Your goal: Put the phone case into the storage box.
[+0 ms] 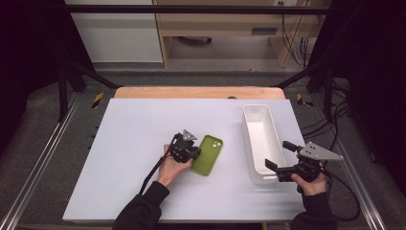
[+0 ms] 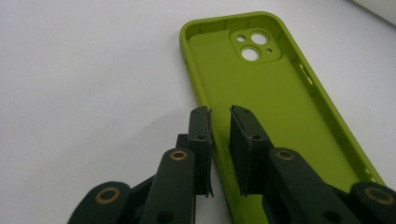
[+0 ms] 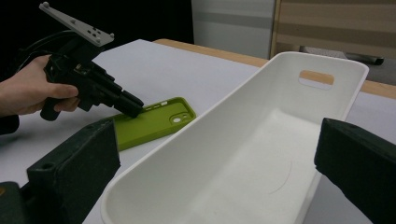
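Left gripper (image 2: pixel 219 112), fingers (image 2: pixel 201 140) drawn nearly together: clamped on one long side wall of the olive-green soft silicone phone case (image 2: pixel 271 107), one finger outside the wall, the other inside the shell. Case position: open side up, flat on the white bench (image 1: pixel 143 124), to the left of the long white plastic tray (image 3: pixel 280 60) and apart from it.

Expect slippage. Cause: a narrow bite on a thin, flexible wall, well off the case's middle. On lifting, likely to sag, swing or peel out from between the pads. Lift slowly and keep low over the bench. Watch for the far end dragging on the bench or catching on the tray's rim.

Right gripper (image 3: pixel 215 149), fingers spread wide to either side of the tray's near end, gripping nothing. Keep clear of the tray wall; otherwise risk of nudging the tray out of line.
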A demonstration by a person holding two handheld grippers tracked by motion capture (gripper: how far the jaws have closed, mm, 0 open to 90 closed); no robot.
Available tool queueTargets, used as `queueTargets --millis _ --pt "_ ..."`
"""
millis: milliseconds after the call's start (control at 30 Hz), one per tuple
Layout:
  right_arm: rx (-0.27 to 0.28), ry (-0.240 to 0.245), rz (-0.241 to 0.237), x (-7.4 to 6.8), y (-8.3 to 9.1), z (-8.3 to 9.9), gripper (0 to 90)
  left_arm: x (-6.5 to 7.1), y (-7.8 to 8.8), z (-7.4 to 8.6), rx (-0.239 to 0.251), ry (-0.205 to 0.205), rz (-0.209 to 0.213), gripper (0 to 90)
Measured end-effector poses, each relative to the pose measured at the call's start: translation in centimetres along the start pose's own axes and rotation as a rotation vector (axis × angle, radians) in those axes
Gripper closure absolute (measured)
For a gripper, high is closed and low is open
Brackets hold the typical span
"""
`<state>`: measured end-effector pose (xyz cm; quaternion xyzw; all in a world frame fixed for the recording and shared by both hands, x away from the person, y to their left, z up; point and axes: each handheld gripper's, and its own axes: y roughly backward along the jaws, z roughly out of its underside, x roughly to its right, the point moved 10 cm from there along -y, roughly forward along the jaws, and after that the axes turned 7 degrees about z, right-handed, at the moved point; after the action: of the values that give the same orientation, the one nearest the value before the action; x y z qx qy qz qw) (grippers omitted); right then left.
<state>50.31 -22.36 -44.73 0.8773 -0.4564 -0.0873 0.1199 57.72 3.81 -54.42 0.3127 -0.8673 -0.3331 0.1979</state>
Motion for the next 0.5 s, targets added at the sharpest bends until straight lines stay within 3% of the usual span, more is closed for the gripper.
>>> queueTargets --millis 500 --pt "0.0 -0.001 0.0 -0.01 0.03 -0.03 0.5 -0.08 0.06 -0.08 -0.011 -0.001 -0.028 84.0"
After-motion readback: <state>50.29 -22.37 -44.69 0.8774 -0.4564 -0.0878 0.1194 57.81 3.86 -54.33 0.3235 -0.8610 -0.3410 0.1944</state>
